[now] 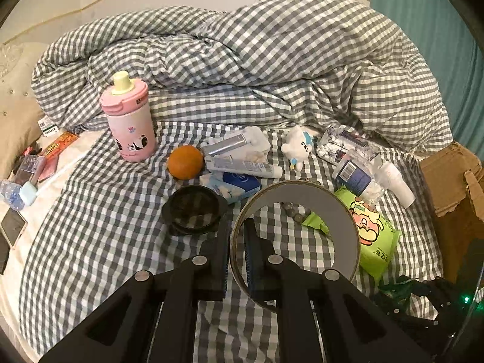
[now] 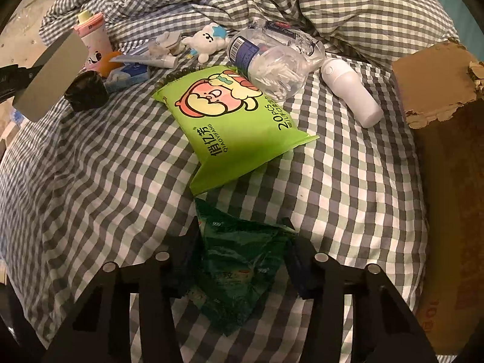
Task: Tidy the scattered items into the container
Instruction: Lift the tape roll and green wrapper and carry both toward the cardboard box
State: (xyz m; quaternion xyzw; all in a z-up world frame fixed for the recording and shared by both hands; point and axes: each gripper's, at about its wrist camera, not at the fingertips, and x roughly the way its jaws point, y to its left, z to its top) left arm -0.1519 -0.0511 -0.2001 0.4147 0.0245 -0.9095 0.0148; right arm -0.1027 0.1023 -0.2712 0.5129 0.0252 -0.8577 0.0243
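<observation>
Left gripper (image 1: 236, 252) pinches grey tape ring (image 1: 345, 211). Right gripper (image 2: 242, 260) straddles crumpled dark-green "999" sachet (image 2: 242, 272); grip uncertain. Centre frame: lime-green wipes pack (image 2: 233, 127), "QIAOYIFANG", "20PCS".

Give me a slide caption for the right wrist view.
Right gripper straddling a dark green packet on the checked bedsheet, cardboard box alongside.

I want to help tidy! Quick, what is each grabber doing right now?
Left gripper: shut on the wall of a wide grey tape ring.
Right gripper: a crinkly dark green foil packet lies between its fingers; whether they press it cannot be told.
</observation>
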